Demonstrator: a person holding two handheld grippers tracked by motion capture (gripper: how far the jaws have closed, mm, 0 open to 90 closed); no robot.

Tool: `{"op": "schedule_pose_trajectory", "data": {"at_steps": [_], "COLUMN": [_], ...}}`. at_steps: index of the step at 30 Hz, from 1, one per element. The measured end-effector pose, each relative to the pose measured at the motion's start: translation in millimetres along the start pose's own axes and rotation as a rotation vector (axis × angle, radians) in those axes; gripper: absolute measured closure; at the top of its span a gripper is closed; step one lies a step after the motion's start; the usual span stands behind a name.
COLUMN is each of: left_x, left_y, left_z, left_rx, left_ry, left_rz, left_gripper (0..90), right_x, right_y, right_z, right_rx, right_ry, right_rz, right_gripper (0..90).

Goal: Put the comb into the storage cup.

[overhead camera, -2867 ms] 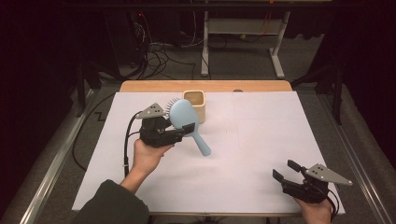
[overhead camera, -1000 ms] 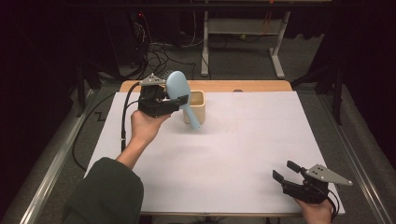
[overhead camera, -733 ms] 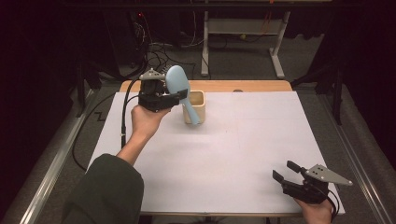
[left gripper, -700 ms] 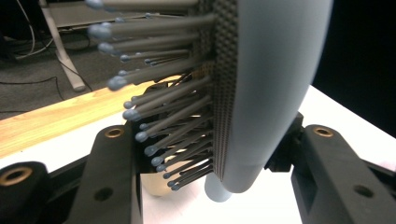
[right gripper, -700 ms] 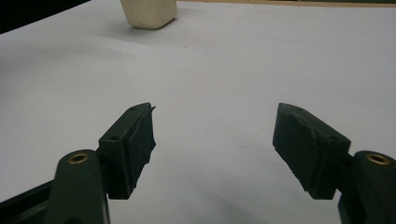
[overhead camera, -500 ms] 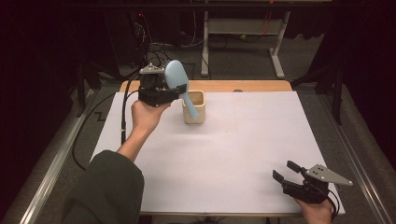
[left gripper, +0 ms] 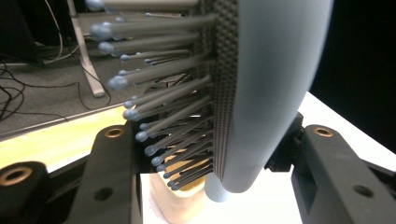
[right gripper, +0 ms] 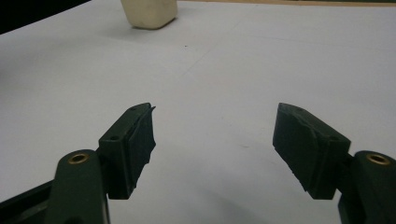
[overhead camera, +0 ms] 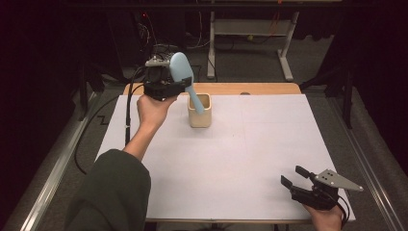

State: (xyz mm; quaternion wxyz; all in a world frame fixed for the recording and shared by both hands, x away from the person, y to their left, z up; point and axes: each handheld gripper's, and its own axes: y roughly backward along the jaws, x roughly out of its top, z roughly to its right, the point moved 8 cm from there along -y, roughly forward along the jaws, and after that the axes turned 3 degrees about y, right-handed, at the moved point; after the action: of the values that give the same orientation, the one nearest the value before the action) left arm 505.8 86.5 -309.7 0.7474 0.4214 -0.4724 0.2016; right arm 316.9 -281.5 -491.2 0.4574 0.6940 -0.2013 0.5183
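A dark room with a metal frame stand point(overhead camera: 250, 33) and floor cables lies behind the white-topped table point(overhead camera: 250, 159). The left gripper point(overhead camera: 166, 86) clamps a blue hairbrush point(overhead camera: 182, 72), handle dipping into the beige cup point(overhead camera: 199, 111) near the far edge. The right gripper point(overhead camera: 296, 178) rests gaping at the near right corner.

a white table point(overhead camera: 250, 159) with a metal frame point(overhead camera: 250, 33) behind it.

A pale blue hairbrush point(overhead camera: 182, 72) with grey ball-tipped bristles is clamped by its head in the left tool point(overhead camera: 166, 86). It tilts, handle slanting down past the tool into a cream square cup point(overhead camera: 199, 110) standing upright just beside it.
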Motion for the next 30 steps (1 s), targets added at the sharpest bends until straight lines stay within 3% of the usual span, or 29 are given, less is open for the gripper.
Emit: {"op": "schedule_pose_trajectory", "data": {"at_steps": [5, 18, 30], "left_x": [6.1, 9.6, 2.0], "left_y": [-4.9, -23.8, -37.4], "left_z": [-3.5, -9.5, -12.1], "left_rx": [0.012, 0.046, 0.069], "left_ry": [0.025, 0.041, 0.043], "left_rz": [0.002, -0.002, -0.034], "left_gripper": [51.2, 51.2, 51.1], "right_x": [0.1, -0.1, -0.6], "right_y": [0.4, 0.2, -0.1], "right_z": [0.0, -0.1, -0.9], "right_rx": [-0.003, 0.001, 0.009], "right_ry": [0.002, -0.001, -0.005], "right_rz": [0.000, -0.001, -0.006], "right_gripper": [29.8, 29.6, 29.1]}}
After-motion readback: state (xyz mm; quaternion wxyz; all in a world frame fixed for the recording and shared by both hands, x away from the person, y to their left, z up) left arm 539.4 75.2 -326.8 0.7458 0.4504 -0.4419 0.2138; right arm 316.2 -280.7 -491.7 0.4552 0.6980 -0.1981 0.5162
